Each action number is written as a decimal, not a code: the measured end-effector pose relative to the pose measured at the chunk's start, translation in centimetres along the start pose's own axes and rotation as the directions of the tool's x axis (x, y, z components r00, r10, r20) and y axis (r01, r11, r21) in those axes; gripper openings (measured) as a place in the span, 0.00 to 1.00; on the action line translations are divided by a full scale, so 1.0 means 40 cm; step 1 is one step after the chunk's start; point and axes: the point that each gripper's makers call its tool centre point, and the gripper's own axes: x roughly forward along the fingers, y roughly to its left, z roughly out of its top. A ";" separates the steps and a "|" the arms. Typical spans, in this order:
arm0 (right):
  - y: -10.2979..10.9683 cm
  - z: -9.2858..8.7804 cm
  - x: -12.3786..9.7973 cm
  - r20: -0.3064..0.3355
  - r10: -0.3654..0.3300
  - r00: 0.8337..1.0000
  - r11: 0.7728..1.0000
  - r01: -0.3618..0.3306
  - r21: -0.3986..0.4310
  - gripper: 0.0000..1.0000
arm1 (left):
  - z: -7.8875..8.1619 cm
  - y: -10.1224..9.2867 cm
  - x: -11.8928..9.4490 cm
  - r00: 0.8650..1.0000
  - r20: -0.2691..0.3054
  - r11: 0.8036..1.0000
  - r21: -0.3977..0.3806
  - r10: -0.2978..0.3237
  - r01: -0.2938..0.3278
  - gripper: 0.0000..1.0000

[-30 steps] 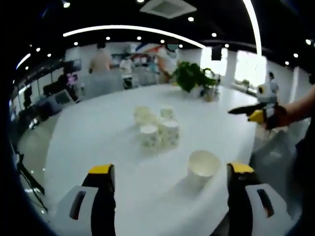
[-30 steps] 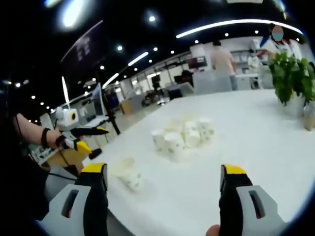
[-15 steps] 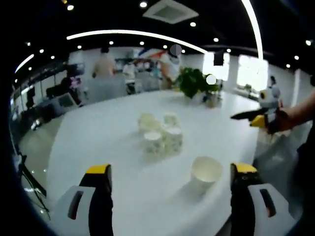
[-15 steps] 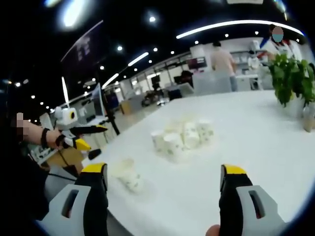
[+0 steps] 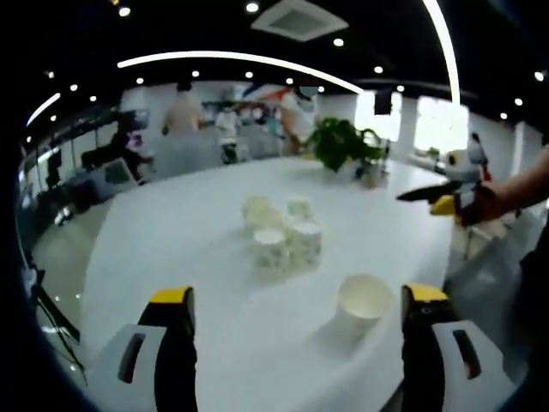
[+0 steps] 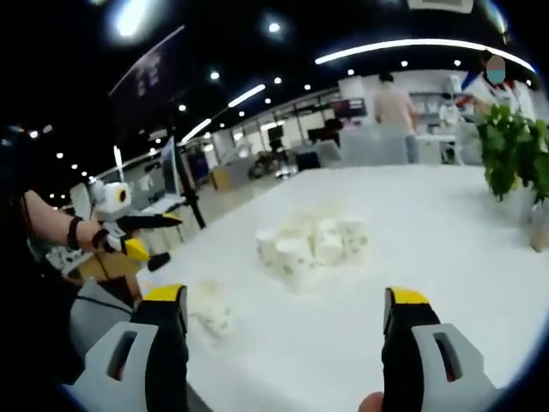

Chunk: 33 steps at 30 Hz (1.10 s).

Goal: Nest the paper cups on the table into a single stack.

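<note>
Only left view shows lone cup (image 5: 363, 301) w/ open mouth.

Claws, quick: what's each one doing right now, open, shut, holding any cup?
Left claw: open, empty; a lone cup stands ahead between its jaws.
Right claw: open, empty, short of the cup cluster.

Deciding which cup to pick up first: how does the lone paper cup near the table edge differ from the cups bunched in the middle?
The lone cup stands apart near the table edge, close to the left gripper; the bunched cups crowd together farther in. The lone cup's open mouth shows plainly; the bunched cups look smaller from here, their details blurred. All are pale paper cups standing mouth up, none yet nested as far as shows.
</note>
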 end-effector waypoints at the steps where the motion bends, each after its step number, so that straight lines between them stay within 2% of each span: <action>1: -0.006 0.007 0.005 -0.001 0.000 1.000 1.000 0.000 -0.003 0.93 | -0.002 -0.001 0.003 1.000 -0.003 1.000 0.005 -0.001 0.001 1.00; 6: -0.039 0.042 0.038 -0.012 -0.002 1.000 0.999 0.001 -0.039 0.93 | -0.012 -0.003 0.008 1.000 -0.014 1.000 0.015 -0.005 0.005 1.00; 16: -0.107 0.095 0.116 -0.052 -0.006 0.999 0.995 0.001 -0.100 0.92 | 0.003 0.001 0.027 1.000 0.002 1.000 -0.010 -0.005 0.005 1.00; 26: -0.168 0.097 0.163 -0.116 -0.025 0.993 0.990 0.009 -0.138 0.89 | 0.000 0.003 0.044 1.000 -0.003 1.000 -0.016 -0.004 0.004 1.00; 33: -0.199 0.116 0.207 -0.124 -0.030 0.992 0.990 0.012 -0.142 0.88 | 0.006 0.006 0.050 1.000 0.006 0.999 -0.032 0.000 0.000 1.00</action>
